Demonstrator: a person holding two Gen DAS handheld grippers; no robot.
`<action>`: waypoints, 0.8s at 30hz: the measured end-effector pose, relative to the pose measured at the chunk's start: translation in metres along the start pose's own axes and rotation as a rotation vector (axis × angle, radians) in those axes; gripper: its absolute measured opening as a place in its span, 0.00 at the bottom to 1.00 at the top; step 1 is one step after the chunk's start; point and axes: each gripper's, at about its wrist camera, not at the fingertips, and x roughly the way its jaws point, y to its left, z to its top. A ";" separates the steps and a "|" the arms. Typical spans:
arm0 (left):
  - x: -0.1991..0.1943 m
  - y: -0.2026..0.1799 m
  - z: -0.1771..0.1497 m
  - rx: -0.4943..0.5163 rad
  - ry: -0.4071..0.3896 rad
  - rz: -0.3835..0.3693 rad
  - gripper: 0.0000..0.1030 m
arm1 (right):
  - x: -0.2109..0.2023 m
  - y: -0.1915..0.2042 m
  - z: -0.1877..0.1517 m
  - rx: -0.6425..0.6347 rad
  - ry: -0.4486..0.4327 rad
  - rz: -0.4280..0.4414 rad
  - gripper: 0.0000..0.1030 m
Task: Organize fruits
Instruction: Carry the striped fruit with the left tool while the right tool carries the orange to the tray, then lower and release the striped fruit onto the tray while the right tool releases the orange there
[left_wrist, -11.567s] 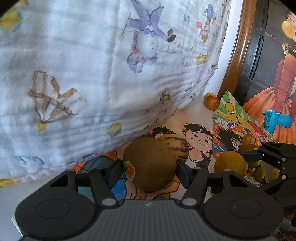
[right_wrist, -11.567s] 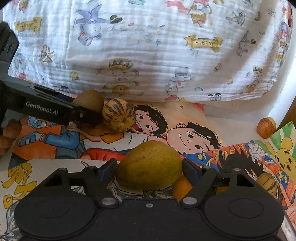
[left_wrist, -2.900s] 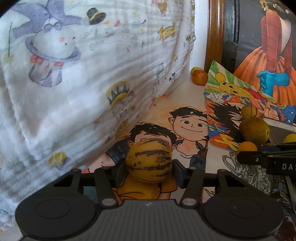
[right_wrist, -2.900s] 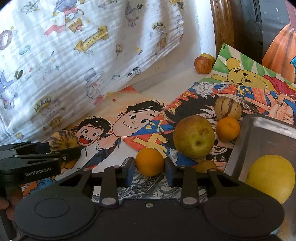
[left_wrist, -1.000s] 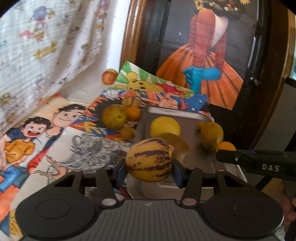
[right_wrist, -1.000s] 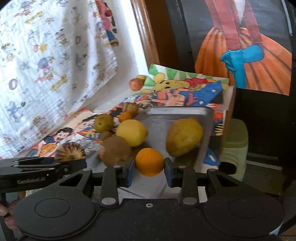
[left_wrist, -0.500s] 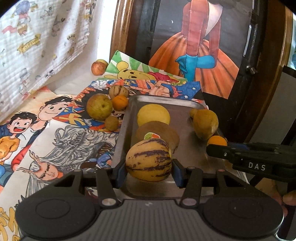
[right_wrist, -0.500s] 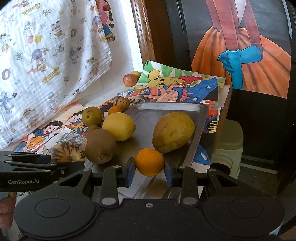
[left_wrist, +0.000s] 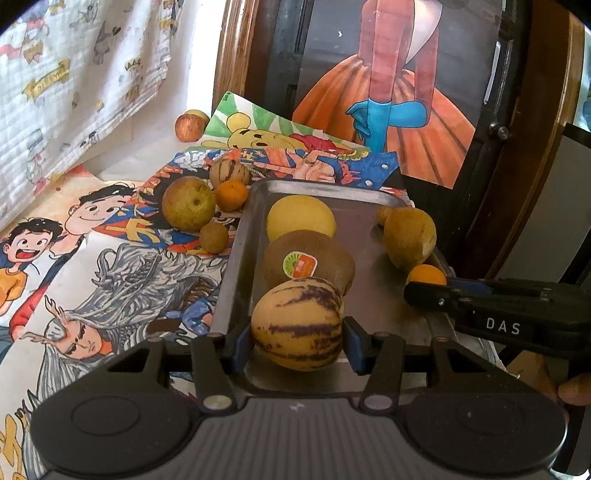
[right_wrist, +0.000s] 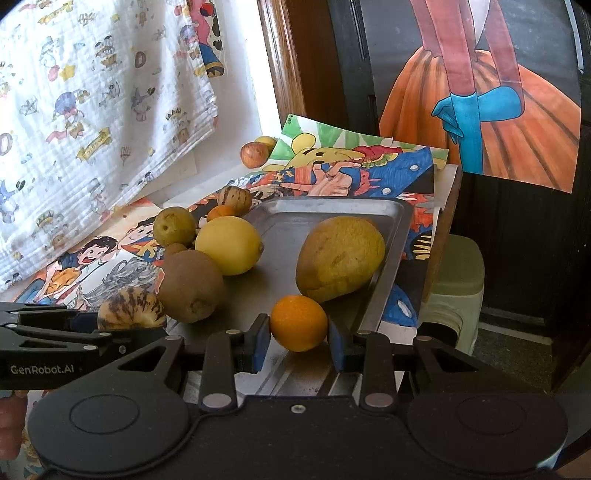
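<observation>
Step in hand, as judged from the two views: delivery of two fruits to the metal tray (left_wrist: 236, 236), both at the point of release.

Loose fruit, left of the tray. Still on the drawings: an apple (left_wrist: 189, 126) far back by the cloth, a green pear (left_wrist: 188, 208), a small brown fruit (left_wrist: 214, 237), a small orange (left_wrist: 231, 195) and a second striped melon (left_wrist: 229, 172). These remain to be collected.

Left gripper (left_wrist: 298, 341). The fingers are spread about as wide as the striped melon (left_wrist: 297, 326) between them; the blue pads flank the fruit on both sides, though contact cannot be confirmed. The melon sits low over the near left end of the tray, just in front of the kiwi (left_wrist: 308, 260), which lies ahead of the lemon (left_wrist: 301, 218).

Right gripper (right_wrist: 298, 343). The fingers stand around the orange (right_wrist: 298, 322) with a thin gap visible on each side, so the fruit appears to be let go and resting on the tray floor, just in front of the mango (right_wrist: 340, 256) near the right rim.

Next move, as a judgement: open the left fingers fully, then draw both grippers straight back and up so that neither pad nudges the round fruit, which would roll readily on the smooth metal. The melon, close to the kiwi, has little room to settle.
</observation>
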 end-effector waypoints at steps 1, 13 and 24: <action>0.000 0.000 0.000 -0.001 0.002 0.000 0.53 | 0.000 0.000 -0.001 -0.001 0.000 -0.001 0.34; 0.002 0.003 -0.002 -0.013 0.016 -0.004 0.54 | 0.000 0.000 -0.001 -0.003 -0.002 -0.005 0.35; -0.006 0.004 -0.003 -0.036 0.020 -0.015 0.54 | -0.007 0.003 -0.004 -0.008 0.014 -0.004 0.35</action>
